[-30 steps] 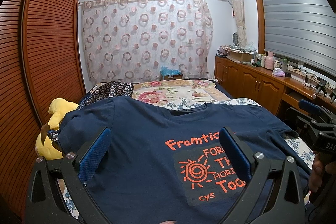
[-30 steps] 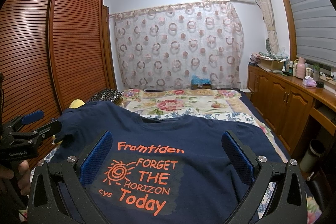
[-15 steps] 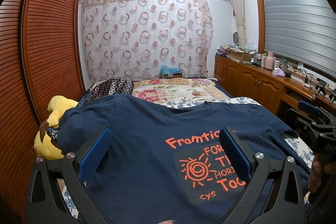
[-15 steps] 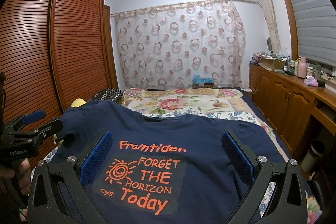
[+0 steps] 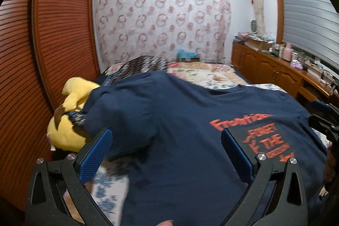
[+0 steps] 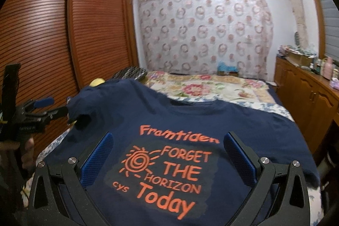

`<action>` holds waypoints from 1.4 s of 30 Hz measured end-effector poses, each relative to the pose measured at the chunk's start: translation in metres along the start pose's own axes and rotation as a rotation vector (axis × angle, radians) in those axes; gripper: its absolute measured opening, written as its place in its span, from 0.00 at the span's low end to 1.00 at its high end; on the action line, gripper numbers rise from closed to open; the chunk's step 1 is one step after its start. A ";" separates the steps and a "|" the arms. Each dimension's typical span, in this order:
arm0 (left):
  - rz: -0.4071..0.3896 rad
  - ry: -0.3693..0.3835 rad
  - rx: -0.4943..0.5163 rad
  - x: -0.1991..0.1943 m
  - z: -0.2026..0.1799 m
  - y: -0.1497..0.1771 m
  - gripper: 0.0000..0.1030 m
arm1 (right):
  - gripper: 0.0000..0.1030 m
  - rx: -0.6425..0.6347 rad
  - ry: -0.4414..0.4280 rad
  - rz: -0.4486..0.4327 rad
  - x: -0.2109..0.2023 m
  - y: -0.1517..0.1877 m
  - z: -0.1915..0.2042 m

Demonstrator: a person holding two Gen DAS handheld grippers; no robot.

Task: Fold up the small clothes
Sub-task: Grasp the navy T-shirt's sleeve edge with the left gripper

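A navy T-shirt [image 5: 180, 115] [image 6: 190, 118] with an orange print reading "FORGET THE HORIZON Today" lies spread face up on the bed, collar at the far side. My left gripper [image 5: 166, 137] is open and hovers over the shirt's left part, near the left sleeve [image 5: 118, 107]. In the right wrist view the left gripper [image 6: 53, 107] sits just beside that sleeve's end. My right gripper [image 6: 169, 139] is open above the print, with nothing between its blue pads [image 6: 97, 159]. It also shows at the right edge of the left wrist view [image 5: 324, 113].
A yellow plush toy [image 5: 65, 132] [image 6: 96, 82] lies at the bed's left edge, partly under the sleeve. A floral quilt [image 6: 211, 88] covers the far bed. A slatted wooden wardrobe [image 5: 59, 24] stands close on the left and a wooden cabinet [image 5: 264, 69] on the right.
My left gripper has swung left toward the sleeve and the plush toy, with motion blur. The right gripper has shifted only slightly. Both remain open.
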State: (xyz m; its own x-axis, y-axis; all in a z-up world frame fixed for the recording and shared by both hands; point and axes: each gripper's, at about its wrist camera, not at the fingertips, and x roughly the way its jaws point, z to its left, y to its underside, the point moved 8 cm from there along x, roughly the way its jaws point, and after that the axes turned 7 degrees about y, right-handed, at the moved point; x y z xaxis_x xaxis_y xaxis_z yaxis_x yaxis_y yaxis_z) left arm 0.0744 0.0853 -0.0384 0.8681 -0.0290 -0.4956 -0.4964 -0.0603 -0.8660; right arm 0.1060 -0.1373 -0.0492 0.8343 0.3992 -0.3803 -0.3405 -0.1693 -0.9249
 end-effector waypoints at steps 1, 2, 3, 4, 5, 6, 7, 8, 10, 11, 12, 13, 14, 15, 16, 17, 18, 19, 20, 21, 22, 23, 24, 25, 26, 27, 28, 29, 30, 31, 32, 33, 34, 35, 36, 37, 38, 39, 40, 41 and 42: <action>0.009 -0.005 -0.014 0.003 0.011 0.001 1.00 | 1.00 -0.007 -0.008 0.009 0.003 0.000 0.000; 0.012 -0.006 -0.019 0.004 0.015 0.002 1.00 | 1.00 -0.025 -0.022 0.025 0.010 0.001 0.004; 0.015 -0.012 -0.030 0.006 0.024 0.002 1.00 | 1.00 -0.029 -0.026 0.033 0.012 0.000 0.000; 0.015 -0.014 -0.034 0.006 0.028 0.004 1.00 | 1.00 -0.036 -0.032 0.043 0.014 0.001 -0.001; 0.017 -0.013 -0.038 0.007 0.033 0.005 1.00 | 1.00 -0.043 -0.041 0.055 0.018 0.000 -0.001; 0.019 -0.010 -0.043 0.010 0.040 0.005 0.99 | 1.00 -0.057 -0.058 0.071 0.025 0.000 0.000; 0.015 -0.002 -0.049 0.012 0.047 0.007 0.95 | 1.00 -0.061 -0.062 0.077 0.026 -0.002 -0.001; 0.014 0.002 -0.056 0.012 0.053 0.007 0.92 | 1.00 -0.069 -0.071 0.087 0.030 -0.003 0.000; 0.024 0.008 -0.072 0.018 0.064 0.009 0.83 | 1.00 -0.083 -0.093 0.108 0.032 -0.007 -0.003; 0.038 0.009 -0.076 0.024 0.070 0.010 0.80 | 1.00 -0.088 -0.102 0.119 0.035 -0.010 -0.005; 0.055 0.006 -0.081 0.030 0.078 0.012 0.72 | 1.00 -0.085 -0.127 0.134 0.040 -0.013 -0.007; 0.067 -0.001 -0.087 0.036 0.085 0.013 0.66 | 1.00 -0.082 -0.137 0.137 0.043 -0.016 -0.007; 0.073 -0.002 -0.093 0.038 0.089 0.014 0.63 | 1.00 -0.073 -0.160 0.133 0.045 -0.022 -0.010; 0.079 0.003 -0.110 0.044 0.097 0.016 0.60 | 1.00 -0.074 -0.162 0.124 0.045 -0.025 -0.010; 0.084 0.012 -0.130 0.049 0.102 0.016 0.56 | 1.00 -0.080 -0.161 0.113 0.044 -0.029 -0.013; 0.090 0.014 -0.141 0.051 0.105 0.017 0.53 | 1.00 -0.084 -0.161 0.107 0.046 -0.031 -0.014; 0.100 0.013 -0.156 0.056 0.111 0.017 0.51 | 1.00 -0.085 -0.167 0.101 0.046 -0.035 -0.018; 0.105 0.010 -0.162 0.059 0.115 0.017 0.50 | 1.00 -0.085 -0.171 0.097 0.047 -0.036 -0.019; 0.108 0.008 -0.161 0.061 0.116 0.017 0.50 | 1.00 -0.084 -0.173 0.097 0.047 -0.037 -0.021; 0.113 0.007 -0.158 0.063 0.117 0.017 0.49 | 1.00 -0.083 -0.175 0.096 0.047 -0.038 -0.025; 0.125 0.008 -0.153 0.066 0.119 0.019 0.49 | 1.00 -0.084 -0.176 0.096 0.045 -0.038 -0.030; 0.133 0.010 -0.154 0.068 0.119 0.021 0.49 | 1.00 -0.083 -0.176 0.091 0.041 -0.034 -0.028; 0.143 0.012 -0.156 0.071 0.120 0.023 0.49 | 1.00 -0.082 -0.177 0.091 0.040 -0.034 -0.031; 0.151 0.013 -0.159 0.072 0.121 0.024 0.49 | 1.00 -0.080 -0.177 0.088 0.038 -0.032 -0.030; 0.155 0.014 -0.161 0.074 0.122 0.025 0.49 | 1.00 -0.077 -0.179 0.087 0.036 -0.030 -0.031; 0.159 0.015 -0.165 0.075 0.123 0.026 0.49 | 1.00 -0.074 -0.180 0.086 0.034 -0.028 -0.031; 0.164 0.014 -0.170 0.075 0.125 0.028 0.49 | 1.00 -0.072 -0.181 0.087 0.031 -0.024 -0.031; 0.168 0.009 -0.176 0.076 0.127 0.030 0.49 | 1.00 -0.074 -0.180 0.084 0.036 -0.021 -0.020; 0.169 -0.001 -0.184 0.075 0.129 0.031 0.49 | 1.00 -0.074 -0.180 0.087 0.035 -0.019 -0.023; 0.171 -0.009 -0.192 0.075 0.132 0.032 0.51 | 1.00 -0.076 -0.178 0.086 0.037 -0.018 -0.014; 0.170 -0.012 -0.201 0.076 0.135 0.033 0.52 | 1.00 -0.079 -0.177 0.087 0.044 -0.021 -0.007; 0.170 -0.007 -0.208 0.076 0.136 0.034 0.52 | 1.00 -0.078 -0.179 0.087 0.042 -0.019 -0.007; 0.169 -0.004 -0.207 0.077 0.136 0.033 0.52 | 1.00 -0.080 -0.178 0.089 0.047 -0.024 -0.002; 0.166 -0.002 -0.201 0.077 0.135 0.032 0.51 | 1.00 -0.080 -0.180 0.090 0.047 -0.025 -0.002; 0.159 -0.001 -0.191 0.076 0.134 0.031 0.47 | 1.00 -0.080 -0.182 0.090 0.047 -0.024 -0.001; 0.145 0.006 -0.174 0.073 0.131 0.028 0.36 | 1.00 -0.081 -0.181 0.091 0.048 -0.026 0.000; 0.141 0.010 -0.166 0.072 0.129 0.027 0.30 | 1.00 -0.081 -0.181 0.092 0.048 -0.026 0.001; 0.138 0.011 -0.157 0.071 0.127 0.026 0.22 | 1.00 -0.081 -0.181 0.092 0.048 -0.024 0.002; 0.138 0.010 -0.142 0.070 0.124 0.025 0.20 | 1.00 -0.079 -0.181 0.093 0.047 -0.024 0.002; 0.141 0.010 -0.134 0.070 0.123 0.024 0.20 | 1.00 -0.077 -0.180 0.094 0.047 -0.023 0.002; 0.147 0.006 -0.128 0.069 0.121 0.025 0.20 | 1.00 -0.075 -0.181 0.096 0.047 -0.022 0.002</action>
State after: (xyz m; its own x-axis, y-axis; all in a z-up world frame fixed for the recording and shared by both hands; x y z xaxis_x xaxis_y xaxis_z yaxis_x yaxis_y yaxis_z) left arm 0.1215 0.2026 -0.1029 0.7862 -0.0526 -0.6158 -0.6139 -0.1812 -0.7683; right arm 0.1517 -0.1133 -0.0466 0.7061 0.5318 -0.4675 -0.3759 -0.2780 -0.8840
